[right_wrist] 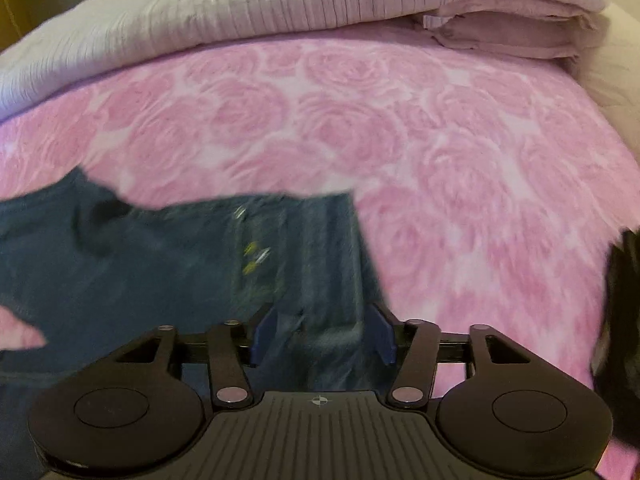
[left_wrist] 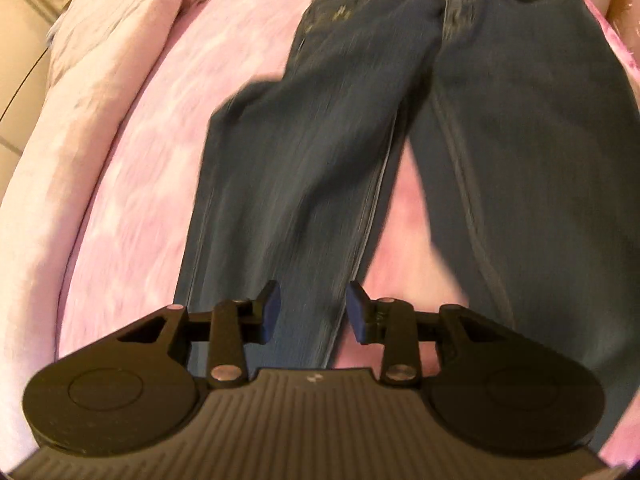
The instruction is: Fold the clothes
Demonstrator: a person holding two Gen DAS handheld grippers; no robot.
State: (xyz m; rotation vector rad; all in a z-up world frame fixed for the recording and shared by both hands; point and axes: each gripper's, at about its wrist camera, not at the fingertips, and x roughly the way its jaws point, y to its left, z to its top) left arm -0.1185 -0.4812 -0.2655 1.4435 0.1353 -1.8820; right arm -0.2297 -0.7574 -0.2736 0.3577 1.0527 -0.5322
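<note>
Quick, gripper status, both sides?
Left gripper: open, empty, over a leg of the jeans.
Right gripper: open, denim lies between its fingers, not clamped.

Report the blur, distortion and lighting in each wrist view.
Left wrist view: the jeans and pink blanket are streaked by motion blur, while the left gripper stays sharp; fisheye bends the bed edge. Right wrist view: the jeans are smeared near the right gripper, the far white quilt is crisper, the corners are darkened, and the light is soft without glare.
</note>
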